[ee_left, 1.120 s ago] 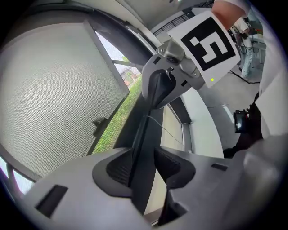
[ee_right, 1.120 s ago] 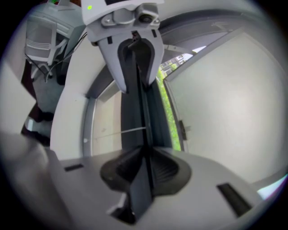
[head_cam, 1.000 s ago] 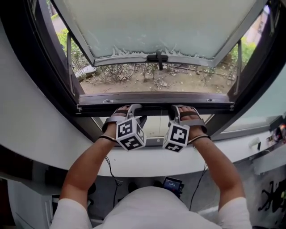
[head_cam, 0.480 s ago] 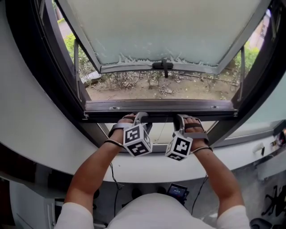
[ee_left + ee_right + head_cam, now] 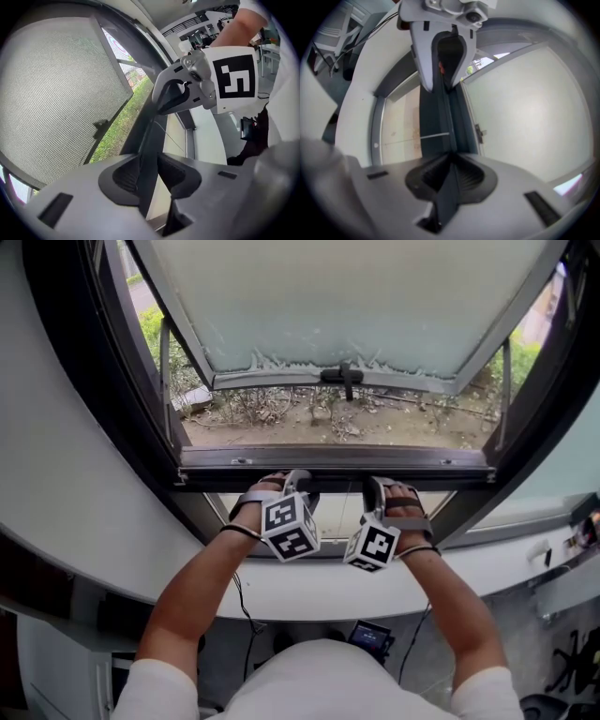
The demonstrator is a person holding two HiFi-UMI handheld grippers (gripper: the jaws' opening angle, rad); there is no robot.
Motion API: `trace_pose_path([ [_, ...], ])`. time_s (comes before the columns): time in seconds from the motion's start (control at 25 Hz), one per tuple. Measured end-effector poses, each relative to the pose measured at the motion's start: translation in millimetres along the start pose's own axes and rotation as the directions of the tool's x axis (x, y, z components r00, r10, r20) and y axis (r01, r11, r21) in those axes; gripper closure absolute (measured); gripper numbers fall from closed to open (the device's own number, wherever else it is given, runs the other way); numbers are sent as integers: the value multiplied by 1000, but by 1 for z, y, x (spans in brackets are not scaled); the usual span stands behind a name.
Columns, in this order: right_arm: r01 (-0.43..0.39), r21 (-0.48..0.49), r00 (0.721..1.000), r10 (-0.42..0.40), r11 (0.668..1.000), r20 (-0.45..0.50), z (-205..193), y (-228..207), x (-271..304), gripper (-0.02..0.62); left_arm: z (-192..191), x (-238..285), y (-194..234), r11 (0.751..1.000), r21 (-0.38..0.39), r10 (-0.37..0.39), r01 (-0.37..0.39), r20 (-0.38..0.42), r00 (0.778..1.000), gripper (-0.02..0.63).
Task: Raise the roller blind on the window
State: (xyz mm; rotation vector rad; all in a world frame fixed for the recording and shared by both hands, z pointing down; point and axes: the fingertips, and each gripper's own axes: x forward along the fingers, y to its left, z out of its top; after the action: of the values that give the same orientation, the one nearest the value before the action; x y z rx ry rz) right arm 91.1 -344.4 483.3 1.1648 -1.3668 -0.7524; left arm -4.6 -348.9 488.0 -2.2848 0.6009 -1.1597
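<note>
Bar, one, in two: left tool, jaws just closing; right tool.

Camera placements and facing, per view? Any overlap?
Head view: on the head, steeply down at the window; forearms, left gripper, right gripper.
Left gripper view: on that gripper, along jaws just closed further on the rail; right gripper ahead.
Right gripper view: on that gripper, along jaws clamping the rail; left gripper ahead.
All three share the rail.

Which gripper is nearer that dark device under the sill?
Right. The right gripper, gripping the dark bar, is in line with the device; the left gripper, jaws just closing on the same bar, sits further left.
</note>
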Motion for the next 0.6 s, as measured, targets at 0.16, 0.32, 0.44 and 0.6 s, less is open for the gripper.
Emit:
trace_pose_path([
  [0.16,-15,14,1000,15,1000,10,0,2,-1,546,-2,2,-2,1000,6,10,-10,-8,1000,486],
  [0.32,-53,49,998,52,997,20,0,1,0,546,-1,2,2,999,8,48,-48,-5,999,497],
  [0.44,-73,45,997,72,996,18,-1,-1,0,545,2,2,4,999,-4,51,-51,-3,999,497],
  [0.6,-75,43,997,74,996,22,-1,-4,-1,531,6,-1,7,998,-27,54,-54,2,999,497],
])
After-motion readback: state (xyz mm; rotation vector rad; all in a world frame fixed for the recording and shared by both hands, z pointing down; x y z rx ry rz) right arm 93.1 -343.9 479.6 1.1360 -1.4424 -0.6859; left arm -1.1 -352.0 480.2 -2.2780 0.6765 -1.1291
